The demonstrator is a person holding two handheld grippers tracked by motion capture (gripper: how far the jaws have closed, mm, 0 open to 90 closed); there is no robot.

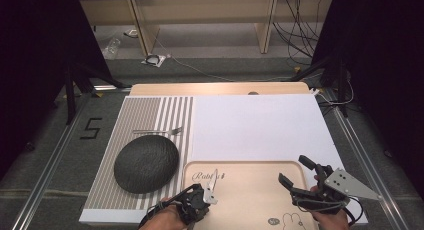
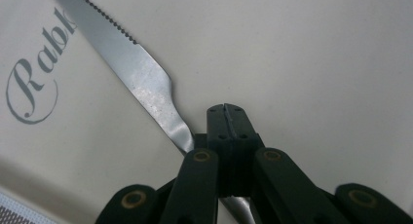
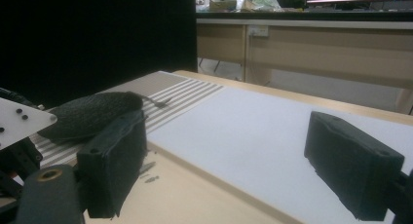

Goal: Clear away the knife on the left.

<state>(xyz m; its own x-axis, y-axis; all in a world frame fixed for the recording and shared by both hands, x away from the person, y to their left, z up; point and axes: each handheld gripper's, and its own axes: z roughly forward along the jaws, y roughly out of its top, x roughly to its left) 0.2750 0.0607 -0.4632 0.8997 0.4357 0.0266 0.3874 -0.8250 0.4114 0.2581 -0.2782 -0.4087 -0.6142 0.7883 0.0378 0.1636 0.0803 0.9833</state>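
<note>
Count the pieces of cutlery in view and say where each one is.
2. A knife is clamped by its handle in the left tongs, over the wooden tray. A fork lies on the striped mat, behind the dark round mat.

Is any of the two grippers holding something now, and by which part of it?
The left gripper holds a knife by its handle, just behind the blade, over the tray. The right gripper is open and holds nothing.
</note>
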